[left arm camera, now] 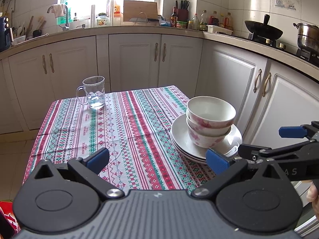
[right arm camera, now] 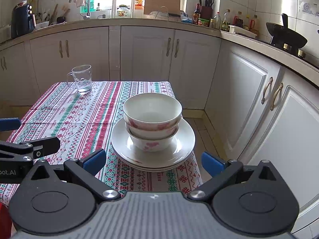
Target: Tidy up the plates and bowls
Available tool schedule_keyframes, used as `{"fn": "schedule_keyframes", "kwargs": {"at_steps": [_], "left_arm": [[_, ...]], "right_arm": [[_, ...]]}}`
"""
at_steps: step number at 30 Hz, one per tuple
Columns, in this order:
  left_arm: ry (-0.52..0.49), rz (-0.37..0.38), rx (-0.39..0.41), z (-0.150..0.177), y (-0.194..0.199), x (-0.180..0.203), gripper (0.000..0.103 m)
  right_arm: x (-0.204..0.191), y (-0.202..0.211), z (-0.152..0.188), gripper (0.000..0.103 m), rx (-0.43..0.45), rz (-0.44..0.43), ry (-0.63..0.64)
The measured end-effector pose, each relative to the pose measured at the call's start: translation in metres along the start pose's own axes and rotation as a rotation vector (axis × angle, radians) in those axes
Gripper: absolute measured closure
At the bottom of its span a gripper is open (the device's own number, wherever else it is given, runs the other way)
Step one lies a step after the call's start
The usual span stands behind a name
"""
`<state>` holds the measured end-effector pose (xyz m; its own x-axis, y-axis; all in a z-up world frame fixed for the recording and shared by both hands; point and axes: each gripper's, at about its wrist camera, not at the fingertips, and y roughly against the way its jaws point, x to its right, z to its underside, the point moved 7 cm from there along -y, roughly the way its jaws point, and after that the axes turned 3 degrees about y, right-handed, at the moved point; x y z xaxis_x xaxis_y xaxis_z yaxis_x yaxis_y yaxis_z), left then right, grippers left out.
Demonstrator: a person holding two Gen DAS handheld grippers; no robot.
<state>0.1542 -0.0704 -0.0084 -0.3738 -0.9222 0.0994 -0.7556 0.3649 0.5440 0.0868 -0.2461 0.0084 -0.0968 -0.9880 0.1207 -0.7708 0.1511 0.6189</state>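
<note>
While both grippers hang over the near edge of the table (right arm camera: 59,119), neither holds anything. From the right wrist view, the right gripper (right arm camera: 153,162) has its jaws spread wide, the blue pads (right arm camera: 94,160) flanking the near rim of the plates (right arm camera: 185,139) without touching. The left gripper (left arm camera: 157,159) is likewise wide, over bare cloth left of the stack; its right pad (left arm camera: 216,160) shows in front of the plates' rim in the left wrist view.

Three white plates are stacked at the table's near right corner, just inside the right edge. On them stand three bowls (right arm camera: 152,117) nested upright, white with pink flowers, the top one empty. Plates (left arm camera: 179,131) and bowls (left arm camera: 210,119) sit the same way in the left wrist view.

At the far left corner, well apart from the stack, stands a glass mug (left arm camera: 93,92), upright.

Beyond the table run white cabinets (right arm camera: 147,53) under a counter (right arm camera: 139,23) crowded with bottles, and a wok (right arm camera: 286,34) at far right.
</note>
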Motion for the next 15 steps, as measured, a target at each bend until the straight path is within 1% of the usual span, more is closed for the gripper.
{"fn": "schedule_keyframes", "kwargs": {"at_steps": [15], "left_arm": [[0.000, -0.005, -0.005, 0.0011, -0.0012, -0.0012, 0.001]], "right_arm": [[0.0000, 0.0014, -0.0007, 0.000, 0.000, 0.014, 0.008]]}}
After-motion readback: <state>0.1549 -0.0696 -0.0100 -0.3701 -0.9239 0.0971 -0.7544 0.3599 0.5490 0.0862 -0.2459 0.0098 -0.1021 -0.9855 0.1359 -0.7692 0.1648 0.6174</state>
